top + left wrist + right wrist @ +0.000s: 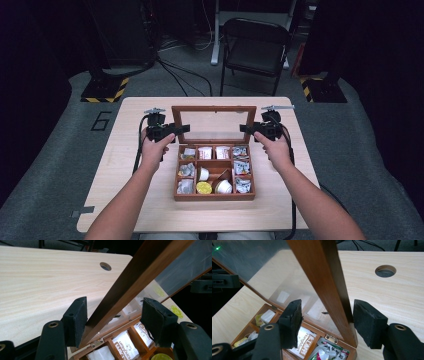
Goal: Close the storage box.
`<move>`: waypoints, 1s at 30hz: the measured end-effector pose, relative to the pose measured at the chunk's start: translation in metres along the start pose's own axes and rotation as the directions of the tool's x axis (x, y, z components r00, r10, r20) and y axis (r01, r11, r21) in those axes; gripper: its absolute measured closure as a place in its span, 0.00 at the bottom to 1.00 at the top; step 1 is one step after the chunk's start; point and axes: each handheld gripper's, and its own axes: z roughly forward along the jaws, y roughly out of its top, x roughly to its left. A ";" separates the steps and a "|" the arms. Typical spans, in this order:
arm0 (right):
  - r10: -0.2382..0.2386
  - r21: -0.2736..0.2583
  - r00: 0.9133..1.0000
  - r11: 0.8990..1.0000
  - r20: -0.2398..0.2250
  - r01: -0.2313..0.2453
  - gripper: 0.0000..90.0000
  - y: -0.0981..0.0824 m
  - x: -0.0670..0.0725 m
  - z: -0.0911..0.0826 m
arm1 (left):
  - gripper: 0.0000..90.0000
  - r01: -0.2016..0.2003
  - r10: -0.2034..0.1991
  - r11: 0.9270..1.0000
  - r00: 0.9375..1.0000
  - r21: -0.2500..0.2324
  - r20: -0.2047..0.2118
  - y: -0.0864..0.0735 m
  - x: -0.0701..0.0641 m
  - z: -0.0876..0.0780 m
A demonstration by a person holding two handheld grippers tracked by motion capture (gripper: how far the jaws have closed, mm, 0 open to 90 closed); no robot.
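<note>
A wooden compartment box (214, 196) sits mid-table with its glass-paned lid (214, 108) standing upright. My left gripper (178, 130) is at the lid's left side rail and my right gripper (248, 129) at its right side rail. In the left gripper view the jaws of the left gripper (115, 321) are open astride the lid's rail (140, 277), which runs close to the left pad (75, 320). In the right gripper view the right gripper (329, 323) is open too, with the rail (322, 277) between the pads, nearer the right pad (368, 325).
The box holds sachets (303, 342), tea packets (241, 167) and small cups (203, 187) in several compartments. The light wood table (135, 150) has a round cable hole (385, 270) behind the box. A black folding chair (255, 45) stands beyond the table.
</note>
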 end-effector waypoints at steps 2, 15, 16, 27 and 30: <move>-0.006 -0.005 1.000 1.000 -0.002 0.006 0.45 0.000 0.002 -0.003 | 0.42 -0.016 0.016 1.000 1.000 0.000 0.003 0.000 -0.003 -0.003; -0.084 -0.029 0.996 0.996 -0.003 0.084 0.44 -0.005 0.018 -0.023 | 0.41 -0.100 0.099 0.995 0.995 0.017 0.017 -0.006 -0.011 -0.016; -0.089 -0.032 0.996 0.996 -0.006 0.088 0.44 -0.005 0.019 -0.024 | 0.41 -0.098 0.098 0.995 0.995 0.015 0.018 -0.007 -0.011 -0.016; -0.114 -0.027 0.993 0.993 -0.011 0.113 0.44 -0.009 0.021 -0.028 | 0.38 -0.122 0.123 0.992 0.992 -0.041 0.015 -0.009 -0.018 -0.032; -0.117 -0.024 0.993 0.993 -0.010 0.117 0.44 -0.010 0.022 -0.029 | 0.40 -0.125 0.127 0.990 0.991 -0.068 0.029 -0.008 -0.022 -0.039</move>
